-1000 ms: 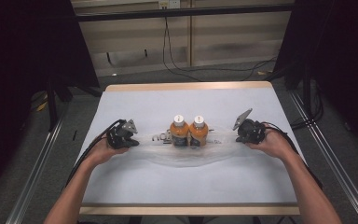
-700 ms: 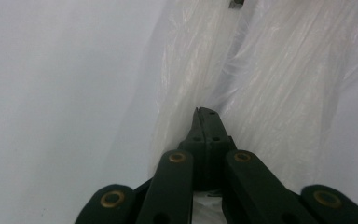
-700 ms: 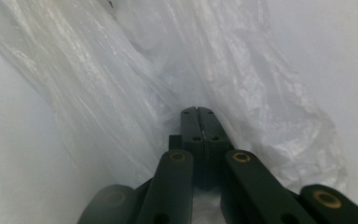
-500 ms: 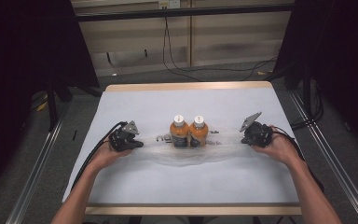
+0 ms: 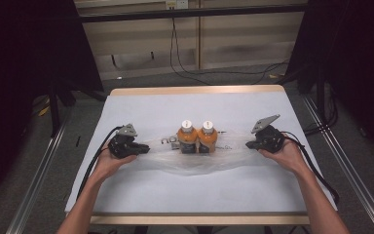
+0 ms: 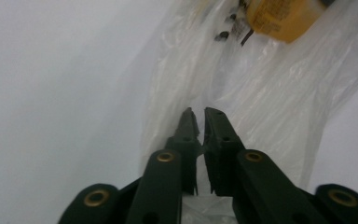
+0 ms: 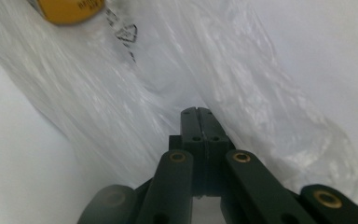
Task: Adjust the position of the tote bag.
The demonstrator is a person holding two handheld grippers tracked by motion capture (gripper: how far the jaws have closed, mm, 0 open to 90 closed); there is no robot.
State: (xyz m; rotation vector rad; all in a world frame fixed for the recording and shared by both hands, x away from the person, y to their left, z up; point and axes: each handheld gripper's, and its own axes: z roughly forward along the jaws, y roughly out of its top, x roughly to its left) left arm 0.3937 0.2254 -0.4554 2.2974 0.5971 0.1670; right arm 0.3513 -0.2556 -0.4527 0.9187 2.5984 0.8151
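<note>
While the clear plastic bag (image 5: 195, 158) lies stretched across the middle of the table (image 5: 185, 195) with two orange bottles (image 5: 197, 139) upright in it, I have my right gripper (image 5: 250, 145) pinched tight on its right end — my left gripper (image 5: 143, 149), at the other end, has just been opening, a narrow gap showing, film between the jaws.

Desk (image 5: 141, 105) evenly lit from above, bright, soft shadows only; surroundings almost black. Both gripper views soft: near jaws sharp, plastic bag (image 7: 242, 79) blurred, slightly overexposed, background washed white.
</note>
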